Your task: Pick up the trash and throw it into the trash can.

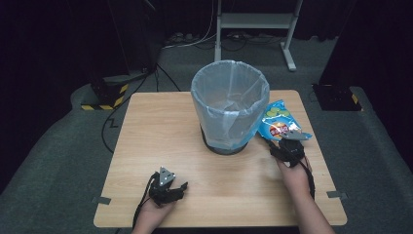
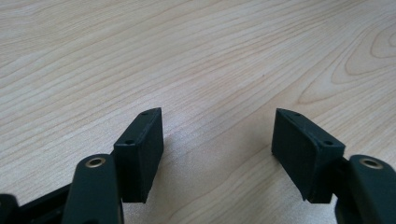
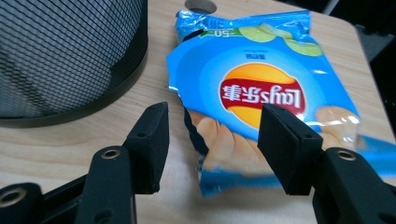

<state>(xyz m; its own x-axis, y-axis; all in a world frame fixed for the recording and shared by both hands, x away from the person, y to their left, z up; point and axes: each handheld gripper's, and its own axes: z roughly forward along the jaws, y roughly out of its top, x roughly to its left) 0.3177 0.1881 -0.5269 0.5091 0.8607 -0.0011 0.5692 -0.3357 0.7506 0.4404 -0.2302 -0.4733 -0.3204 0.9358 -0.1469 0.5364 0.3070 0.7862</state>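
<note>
A blue crisp packet [image 1: 276, 122] with a red and yellow logo lies flat on the wooden table [image 1: 160, 131], right of the bin. In the right gripper view the crisp packet [image 3: 252, 93] lies just ahead, its near edge between the jaws. My right gripper [image 1: 285, 144] [image 3: 212, 135] is open at that edge, held by a hand. My left gripper [image 1: 181, 186] [image 2: 217, 144] rests open over bare wood near the table's front left, nothing between its jaws.
A black mesh waste bin [image 1: 230, 105] lined with a clear plastic bag stands in the table's middle; the bin's base [image 3: 65, 60] is close to the left of my right gripper. Cables and a white stand [image 1: 255, 22] are on the floor behind.
</note>
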